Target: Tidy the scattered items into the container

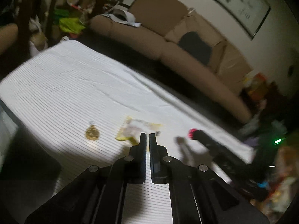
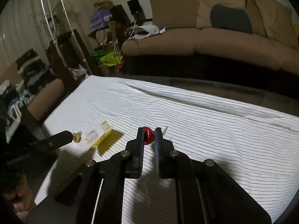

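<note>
Yellow packet (image 2: 100,134), print blurred, unreadable

Honestly nothing readable here. The yellow packet (image 2: 100,134) left of centre in the right wrist view has print on it, and the framed picture (image 1: 235,1) at upper right has dark marks, but both are too blurry.

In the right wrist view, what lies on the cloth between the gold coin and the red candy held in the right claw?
A yellow packet lies on the striped cloth between the gold coin and the red candy, seen in the right wrist view.
</note>
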`<state>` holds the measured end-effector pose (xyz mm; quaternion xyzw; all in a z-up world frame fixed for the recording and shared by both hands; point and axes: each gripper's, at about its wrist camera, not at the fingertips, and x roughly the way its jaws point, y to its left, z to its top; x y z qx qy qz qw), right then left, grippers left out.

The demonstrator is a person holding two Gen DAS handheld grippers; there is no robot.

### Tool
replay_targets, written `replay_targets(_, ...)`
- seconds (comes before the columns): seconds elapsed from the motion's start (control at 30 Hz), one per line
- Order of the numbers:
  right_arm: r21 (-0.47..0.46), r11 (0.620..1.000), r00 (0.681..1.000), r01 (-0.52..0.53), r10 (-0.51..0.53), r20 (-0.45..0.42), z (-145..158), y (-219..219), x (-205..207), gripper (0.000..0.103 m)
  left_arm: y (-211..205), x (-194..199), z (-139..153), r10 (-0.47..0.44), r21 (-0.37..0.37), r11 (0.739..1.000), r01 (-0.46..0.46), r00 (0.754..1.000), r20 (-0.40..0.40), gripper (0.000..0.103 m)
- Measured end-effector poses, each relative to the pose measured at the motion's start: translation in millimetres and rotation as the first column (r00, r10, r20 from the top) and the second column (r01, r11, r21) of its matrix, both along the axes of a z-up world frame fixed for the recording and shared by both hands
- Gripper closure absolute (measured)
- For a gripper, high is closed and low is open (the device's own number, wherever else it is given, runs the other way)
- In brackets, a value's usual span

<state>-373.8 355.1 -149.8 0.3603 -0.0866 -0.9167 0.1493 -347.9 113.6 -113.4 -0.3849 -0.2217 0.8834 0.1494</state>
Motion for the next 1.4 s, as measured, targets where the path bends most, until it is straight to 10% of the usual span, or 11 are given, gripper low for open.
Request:
replay_targets(0.3,-0.113,0.994,0.999,0.003,-0.007,-0.031,17,21,6,0.092,-2,5,9,-0.021,0.028,0.999,0.021,1.000,0.019,0.101)
replay_targets(0.4,-0.118,0.993,0.999,0.011,-0.014,-0.029,20,23,6,0.092,4,3,4,0.049,-0.085,0.995,-0.046,0.998,0.043,0.098)
replay_targets(0.47,-0.127,0.992,1.000,0.005,-0.008,-0.027,21,24,5,0.092,8,0,-4,0.139,-0.200,0.972,-0.126,0.989,0.052,0.057)
replay_targets(0.57,-0.132,0.991,1.000,-0.004,0.001,-0.021,19,24,5,0.092,22,-2,-16,0.175,-0.277,0.948,-0.159,0.984,0.035,0.045)
replay_targets(0.83,-0.115,0.992,0.999,-0.042,0.041,-0.017,15,14,5,0.092,60,0,-32,0.410,-0.490,0.769,-0.410,0.905,-0.114,0.000)
replay_targets(0.9,-0.117,0.992,0.999,-0.046,0.044,-0.019,14,13,6,0.092,56,2,-31,0.485,-0.471,0.741,-0.478,0.867,-0.117,0.000)
replay_targets(1.0,-0.118,0.992,0.999,-0.043,0.041,-0.015,12,14,6,0.092,51,-2,-34,0.494,-0.436,0.763,-0.477,0.865,-0.082,0.001)
replay_targets(1.23,-0.125,0.991,0.999,-0.053,0.051,-0.012,11,16,8,0.092,45,-16,-45,0.563,-0.513,0.706,-0.489,0.826,-0.012,0.002)
replay_targets(1.3,-0.127,0.990,0.998,-0.058,0.057,-0.012,11,15,8,0.092,42,-19,-46,0.543,-0.474,0.739,-0.479,0.840,-0.001,0.012)
replay_targets(1.37,-0.125,0.990,0.998,-0.063,0.063,-0.010,11,13,8,0.092,35,-19,-49,0.486,-0.356,0.819,-0.451,0.874,0.012,0.056)
replay_targets(1.4,-0.122,0.990,0.998,-0.066,0.066,-0.008,11,11,8,0.092,30,-18,-50,0.468,-0.305,0.844,-0.442,0.884,0.014,0.063)
